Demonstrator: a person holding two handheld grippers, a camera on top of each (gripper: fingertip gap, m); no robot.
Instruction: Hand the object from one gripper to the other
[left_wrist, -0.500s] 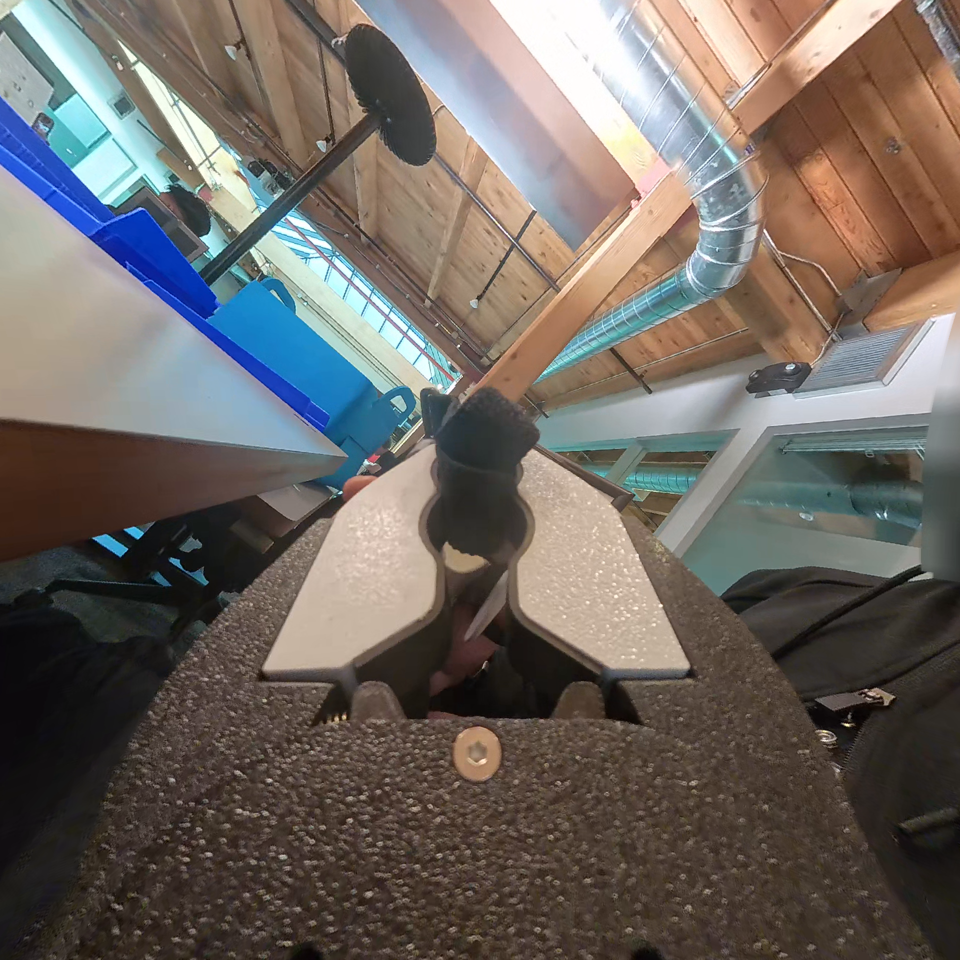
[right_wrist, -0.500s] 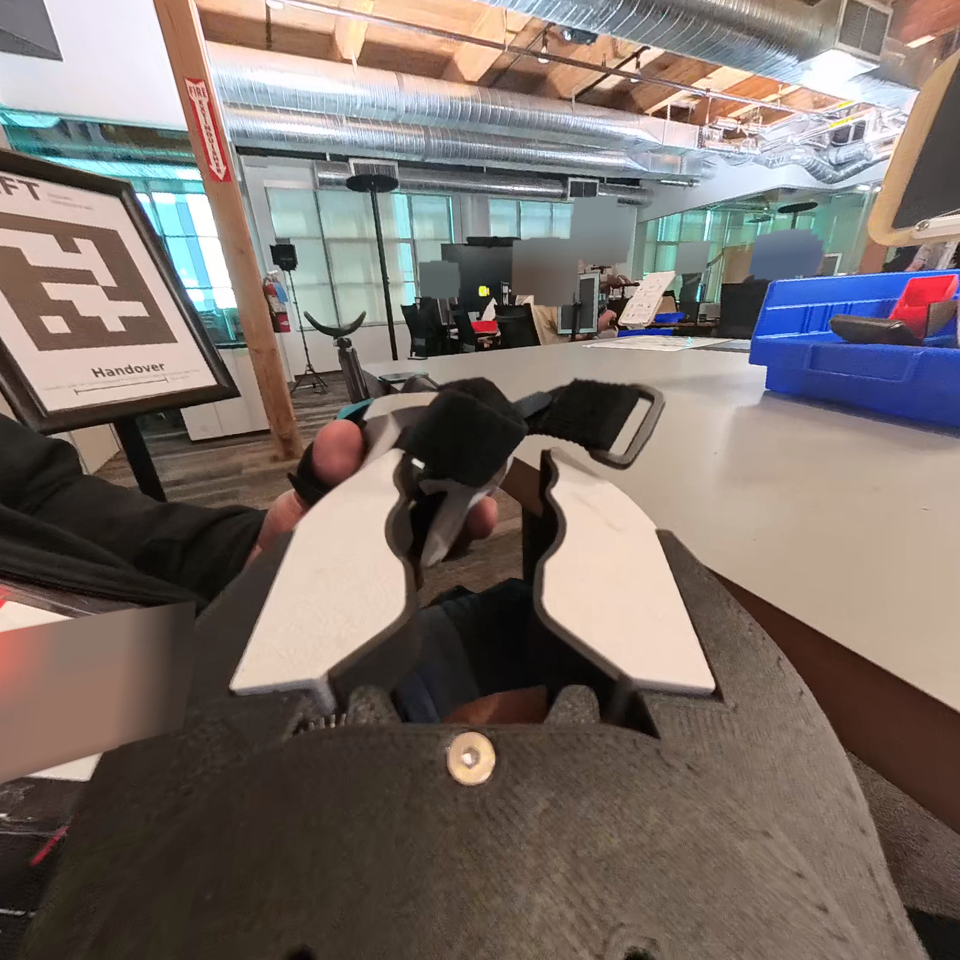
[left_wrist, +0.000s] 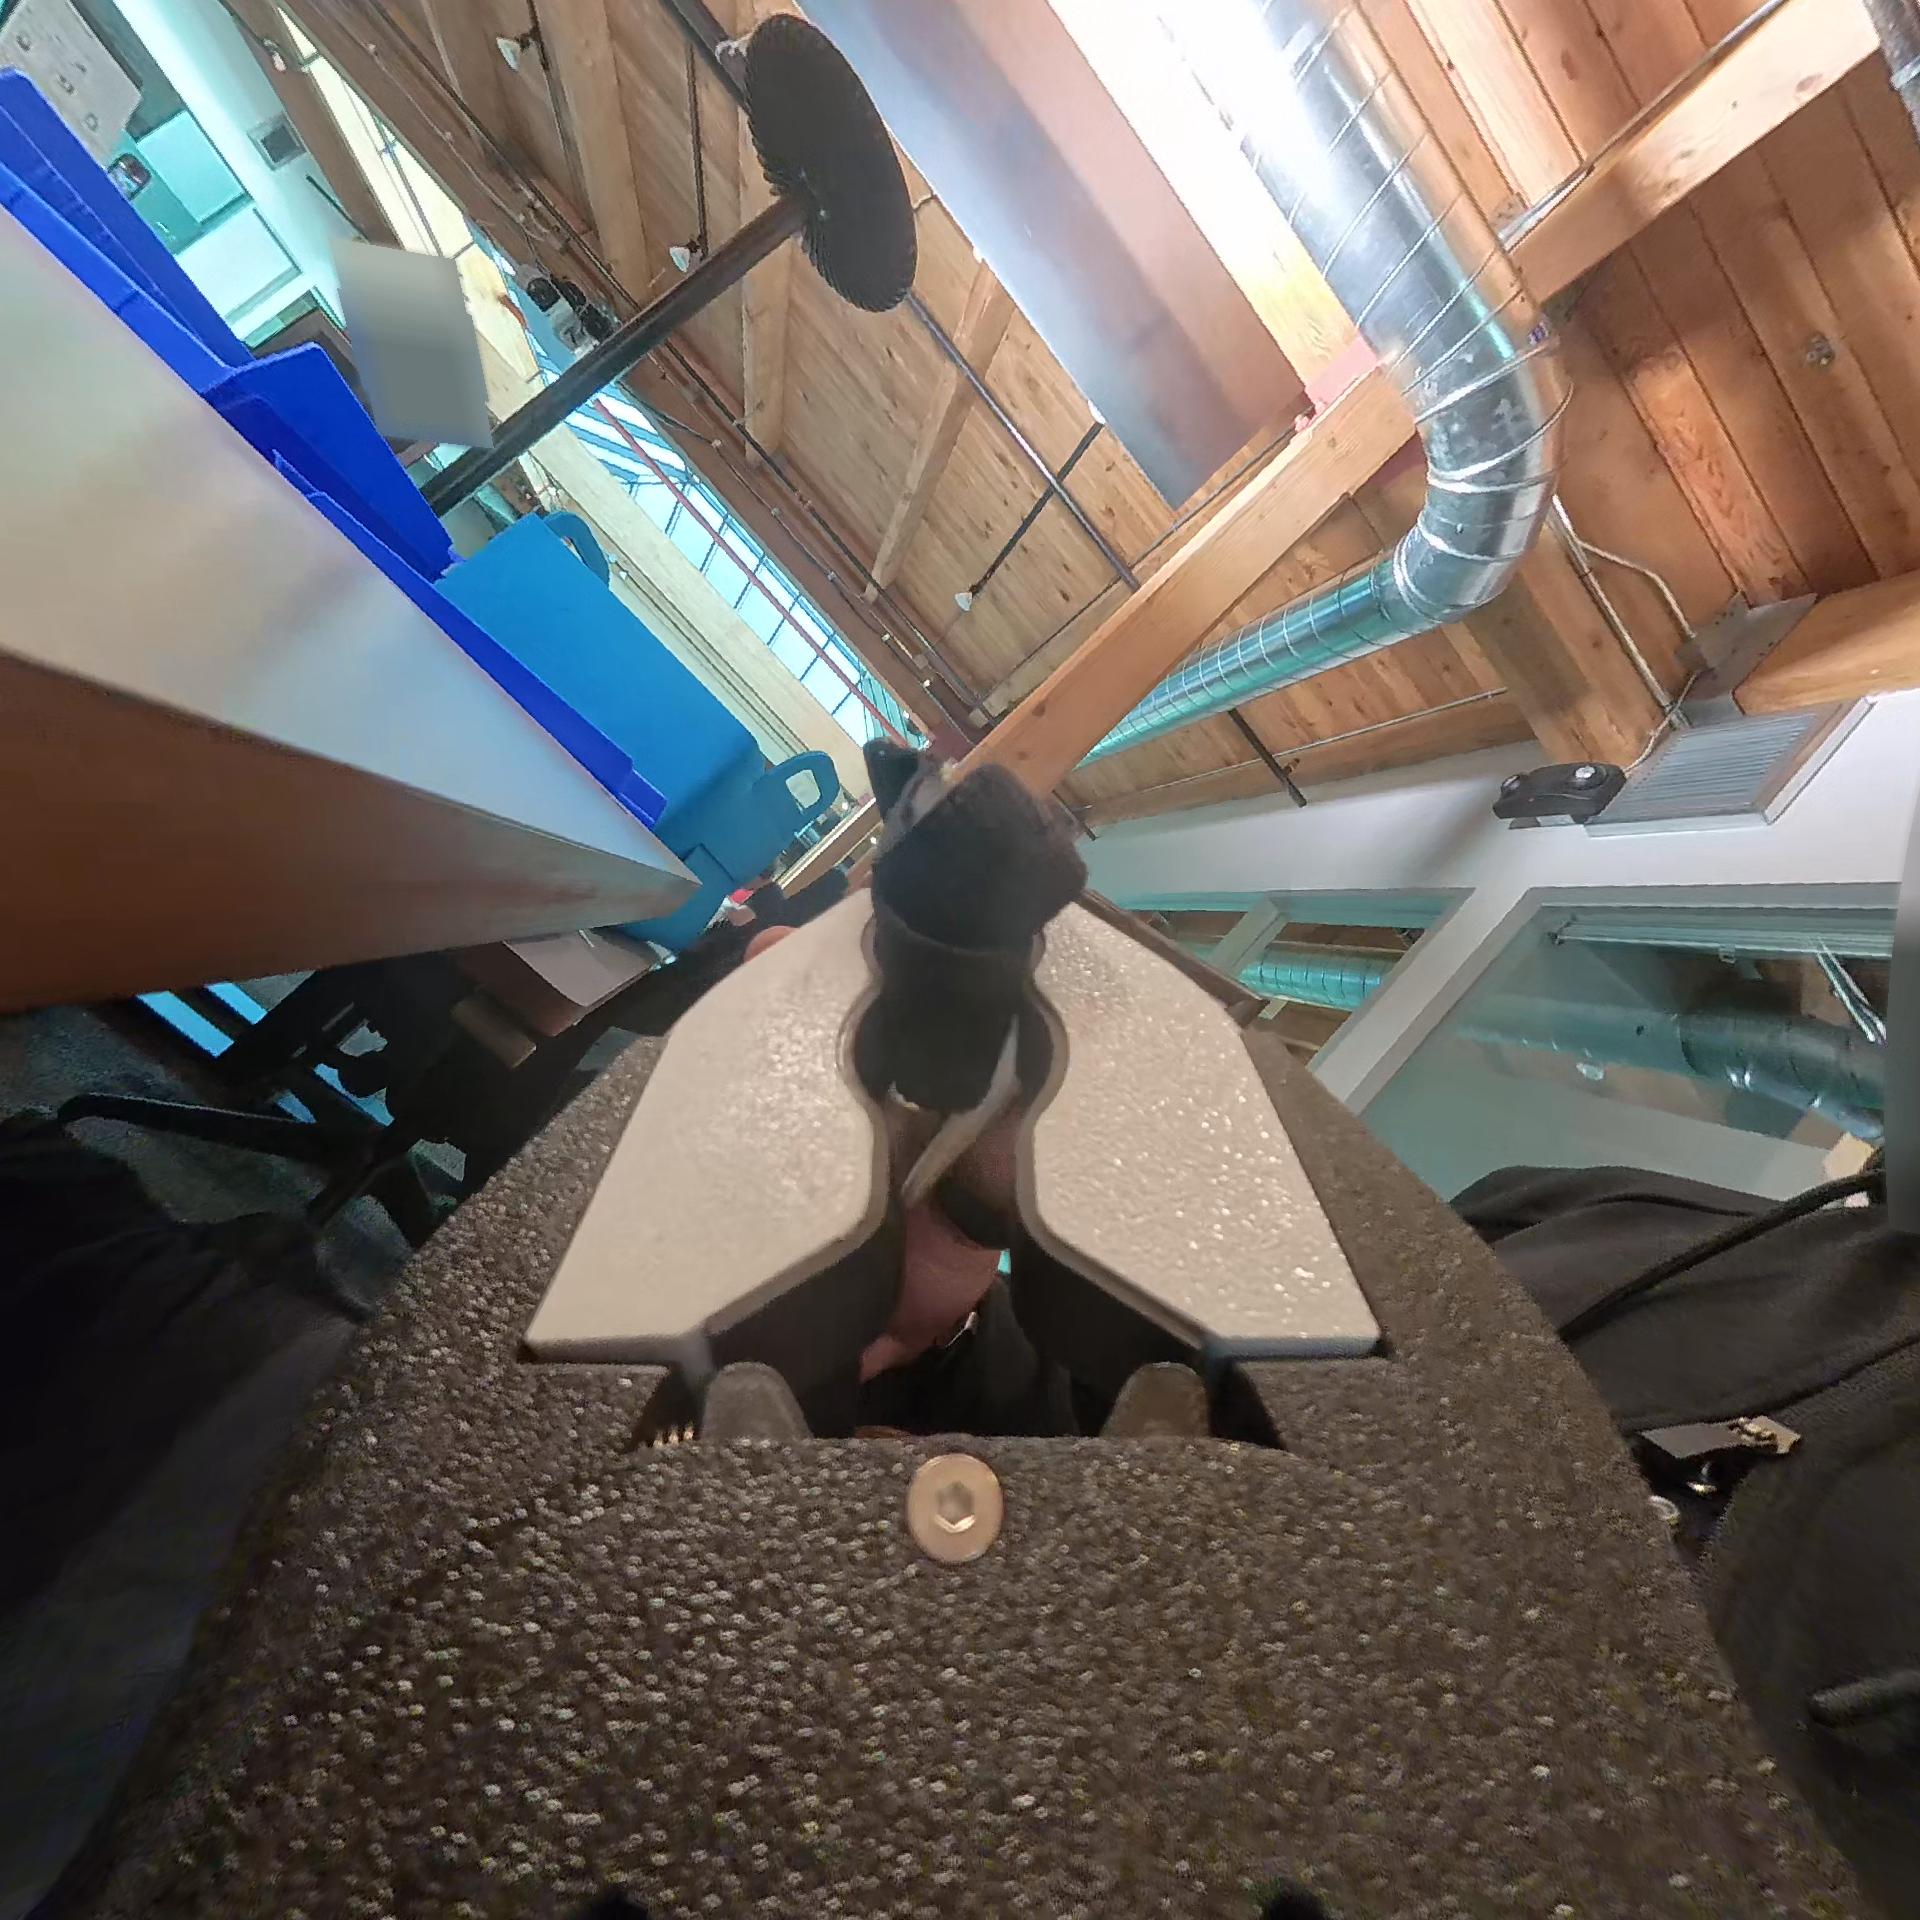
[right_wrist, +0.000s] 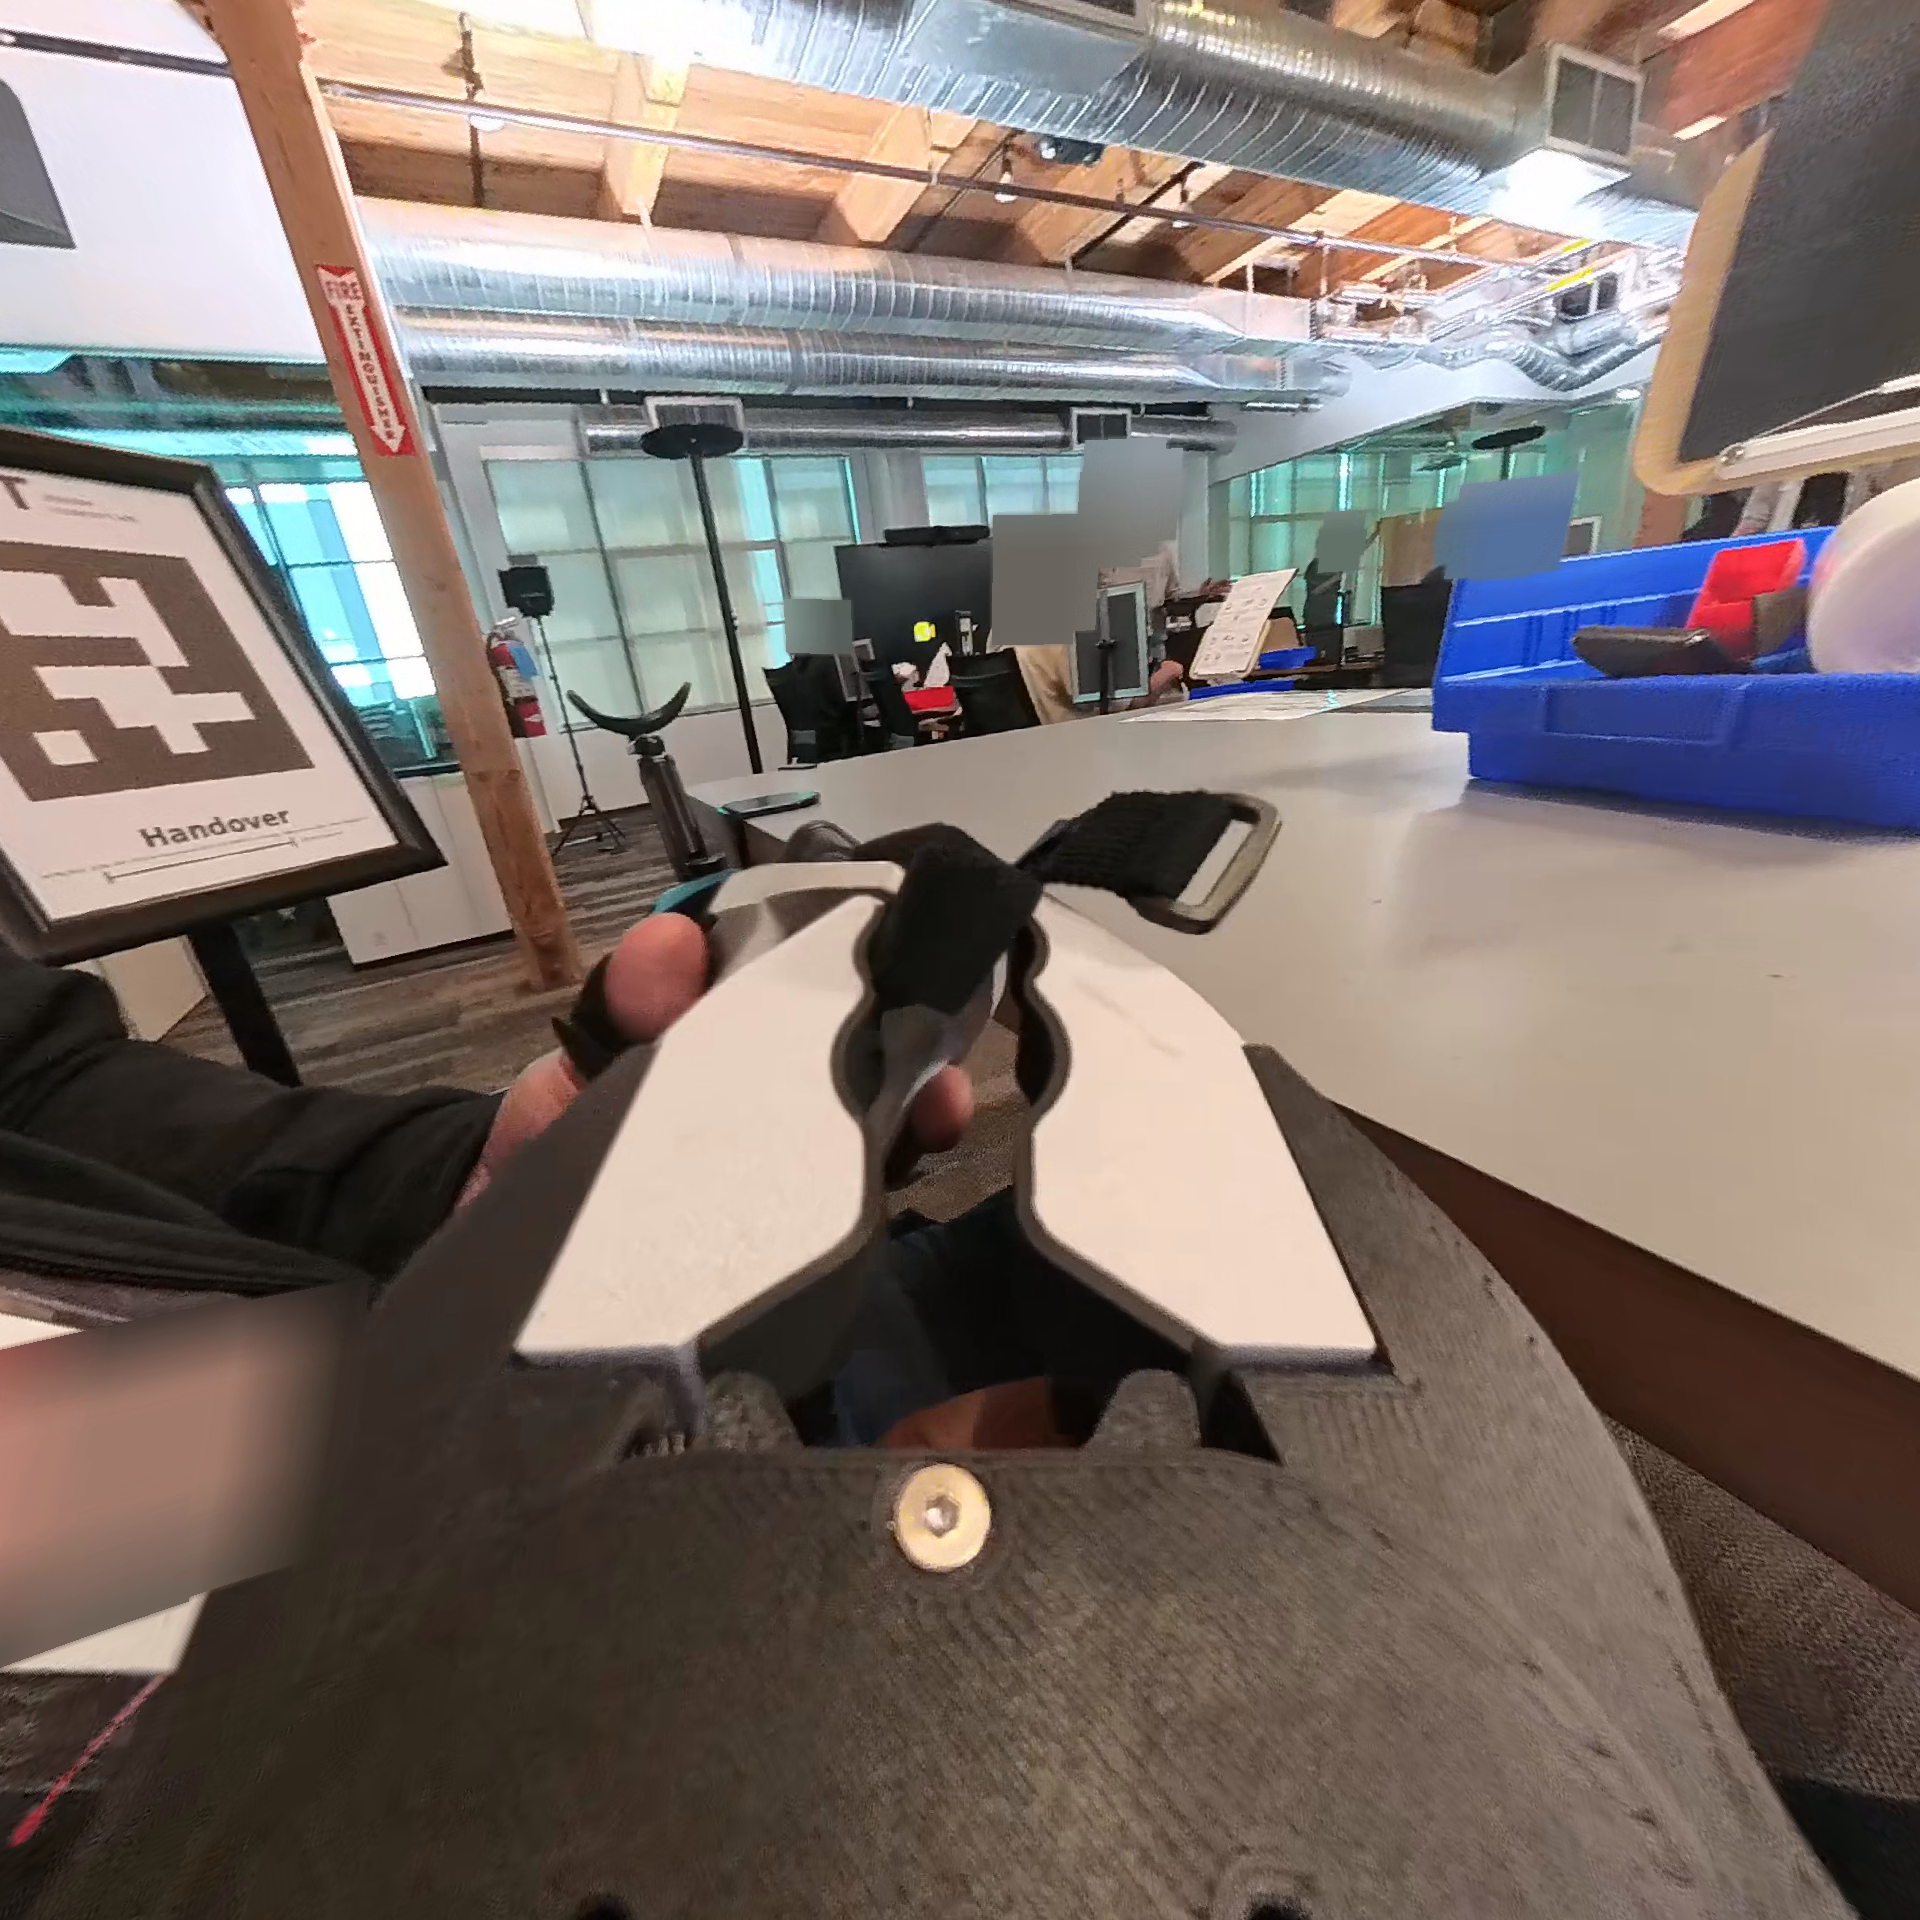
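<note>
Bright daylight, skylight glare, wide-angle edge distortion, soft foreground

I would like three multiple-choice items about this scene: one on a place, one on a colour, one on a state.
1. Where does the blue bin stand? A on the floor; B on the grey table; C on a chair
2. What colour is the strap? A red; B black; C yellow
3. How is the left gripper? A open and empty; B shut on the strap; C out of view
Key: B, it rests on the tabletop; B, its webbing is black; B, its fingers press the strap.
</note>
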